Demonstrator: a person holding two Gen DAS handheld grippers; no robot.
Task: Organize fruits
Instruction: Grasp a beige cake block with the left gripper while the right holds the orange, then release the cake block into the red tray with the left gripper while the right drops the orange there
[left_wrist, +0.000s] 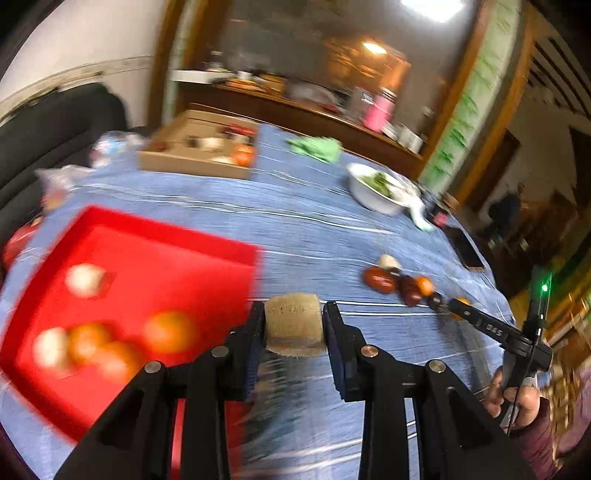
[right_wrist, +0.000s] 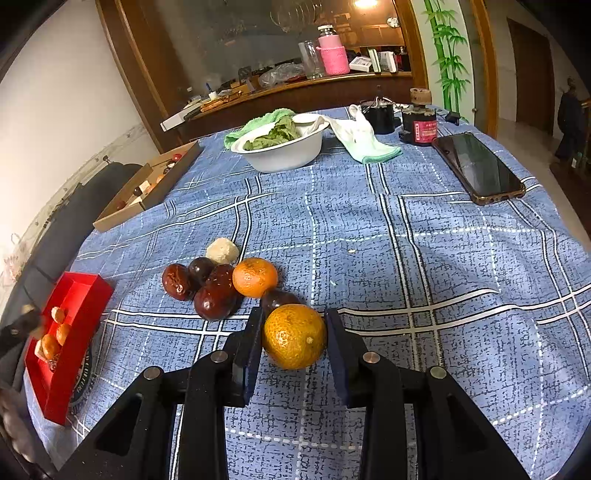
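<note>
My left gripper (left_wrist: 293, 314) is shut on a pale tan round fruit (left_wrist: 293, 323), held above the blue cloth just right of the red tray (left_wrist: 155, 236). The tray holds three oranges (left_wrist: 168, 330) and two pale balls (left_wrist: 85, 280). My right gripper (right_wrist: 293, 321) is shut on a mandarin (right_wrist: 294, 336) low over the cloth. Behind it lie another mandarin (right_wrist: 255, 277), several dark red jujubes (right_wrist: 214, 301) and a pale ball (right_wrist: 222, 251). The same pile (left_wrist: 380, 279) shows in the left wrist view, as does the right gripper (left_wrist: 448, 305).
A white bowl of greens (right_wrist: 284, 147), a green towel (right_wrist: 255, 123), a white cloth (right_wrist: 364, 142), a phone (right_wrist: 478, 168), dark jars (right_wrist: 419, 122) and a cardboard box (right_wrist: 147, 188) sit further back. The red tray (right_wrist: 64, 332) is at the table's left edge.
</note>
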